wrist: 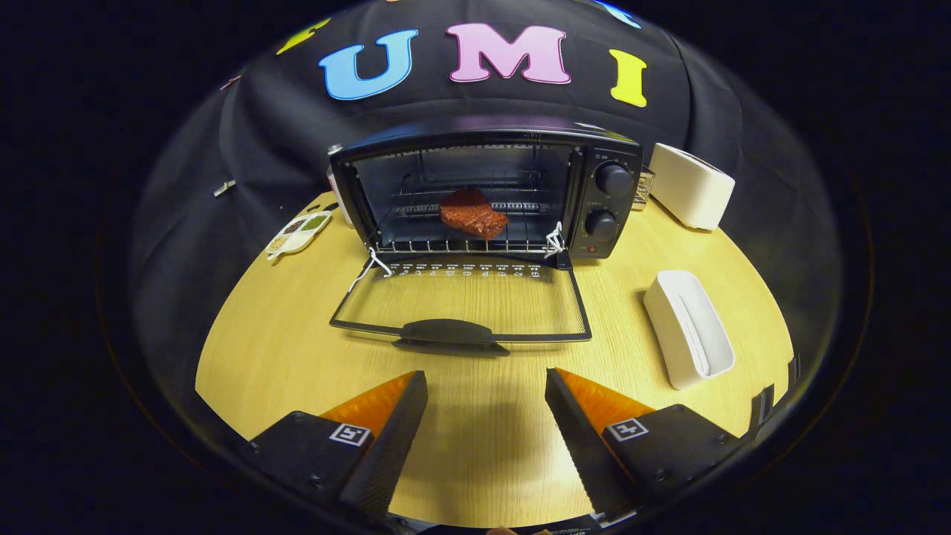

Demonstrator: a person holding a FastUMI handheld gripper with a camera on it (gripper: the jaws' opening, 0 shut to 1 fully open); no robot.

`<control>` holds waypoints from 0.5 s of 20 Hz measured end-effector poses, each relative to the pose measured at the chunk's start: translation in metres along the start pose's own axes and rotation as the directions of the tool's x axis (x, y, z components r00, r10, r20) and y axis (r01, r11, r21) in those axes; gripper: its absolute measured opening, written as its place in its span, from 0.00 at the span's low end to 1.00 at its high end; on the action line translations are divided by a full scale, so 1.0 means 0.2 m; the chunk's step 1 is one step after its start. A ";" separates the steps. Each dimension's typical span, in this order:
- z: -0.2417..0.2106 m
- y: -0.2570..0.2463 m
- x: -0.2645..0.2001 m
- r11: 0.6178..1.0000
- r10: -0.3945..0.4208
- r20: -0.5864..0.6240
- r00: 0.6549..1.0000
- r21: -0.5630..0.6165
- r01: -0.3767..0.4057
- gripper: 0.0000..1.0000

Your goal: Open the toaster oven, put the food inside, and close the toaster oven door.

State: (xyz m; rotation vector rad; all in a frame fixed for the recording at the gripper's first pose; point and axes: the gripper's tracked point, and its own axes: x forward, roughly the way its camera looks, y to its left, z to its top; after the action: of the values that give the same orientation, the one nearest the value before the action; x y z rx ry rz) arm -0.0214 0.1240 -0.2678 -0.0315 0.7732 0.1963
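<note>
A black toaster oven (603, 204) stands at the back of the wooden table, straight beyond my fingers. Its glass door (461, 305) lies folded down flat toward me, with the dark handle (448, 332) at its near edge. A reddish-brown piece of food (472, 213) rests on the wire rack (461, 244) inside the oven. My gripper (487, 386) is open above the table, a short way in front of the door handle. Nothing sits between its orange and black fingers (390, 423).
A white oblong tray (689, 327) lies to the right of the door. A white box (691, 186) stands beside the oven at the back right. A small divided dish (297, 234) with seasonings lies left of the oven. The wooden table (282, 334) spreads under the fingers.
</note>
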 end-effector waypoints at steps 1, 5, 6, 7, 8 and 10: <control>-0.03 0.00 0.03 1.000 -0.005 -0.022 1.000 -0.001 0.005 0.99; -0.11 0.00 0.13 0.999 -0.026 -0.064 0.998 -0.030 0.024 0.99; -0.12 0.00 0.15 0.999 -0.029 -0.070 0.997 -0.043 0.026 0.99; -0.12 0.00 0.17 0.998 -0.032 -0.073 0.997 -0.050 0.029 0.99; -0.12 0.00 0.20 0.998 -0.034 -0.074 0.997 -0.052 0.030 0.99; -0.12 0.00 0.25 0.999 -0.037 -0.082 0.996 -0.042 0.034 0.99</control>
State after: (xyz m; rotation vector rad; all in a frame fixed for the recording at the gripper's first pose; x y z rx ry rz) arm -0.0038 0.1303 -0.3190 -0.0920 0.8504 0.1773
